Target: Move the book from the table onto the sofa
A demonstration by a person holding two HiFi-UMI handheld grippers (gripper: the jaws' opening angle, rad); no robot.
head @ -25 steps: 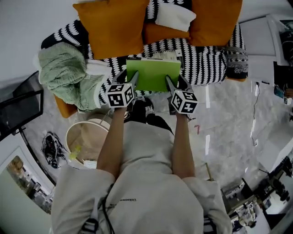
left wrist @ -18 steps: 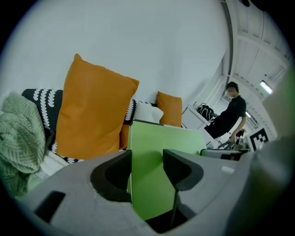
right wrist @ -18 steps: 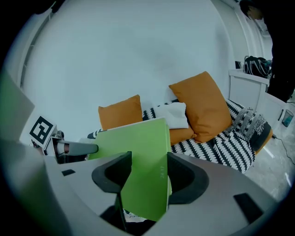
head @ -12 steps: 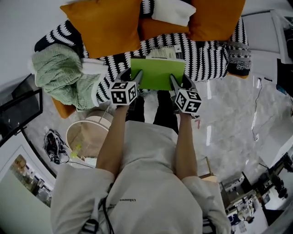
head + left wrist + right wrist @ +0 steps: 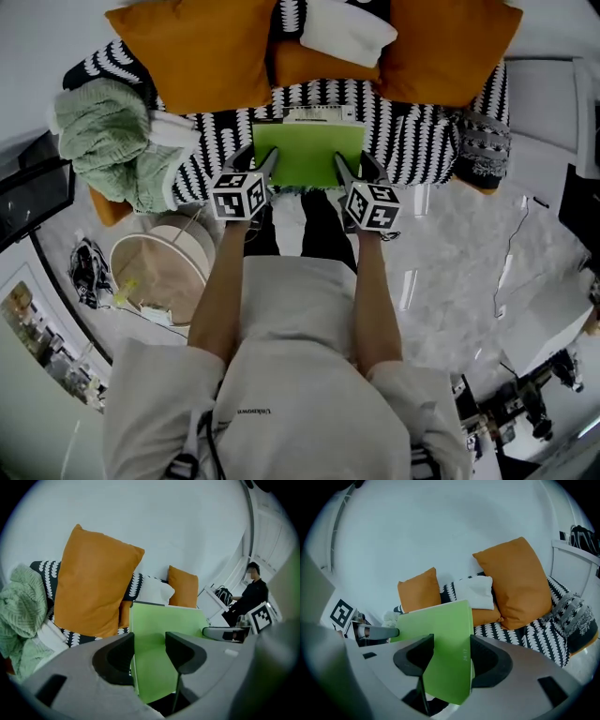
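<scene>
A green book (image 5: 307,155) hangs flat over the front edge of the sofa seat (image 5: 412,131), which has a black-and-white patterned cover. My left gripper (image 5: 265,167) is shut on the book's left edge, and my right gripper (image 5: 349,171) is shut on its right edge. In the left gripper view the green cover (image 5: 159,625) runs between the two jaws of the left gripper (image 5: 150,651). The right gripper view shows the book (image 5: 440,634) wedged between the jaws of the right gripper (image 5: 452,656). A white leaflet (image 5: 319,114) lies on the seat just beyond the book.
Orange cushions (image 5: 197,52) (image 5: 445,47) and a white pillow (image 5: 345,33) lean against the sofa back. A green knit blanket (image 5: 108,141) drapes the left arm. A round beige basket (image 5: 159,272) stands on the floor at the left. A person (image 5: 248,595) sits far off.
Both grippers have carried the book forward and a little lower, from in front of the sofa to over its seat's front edge. Both still grip it as before.
</scene>
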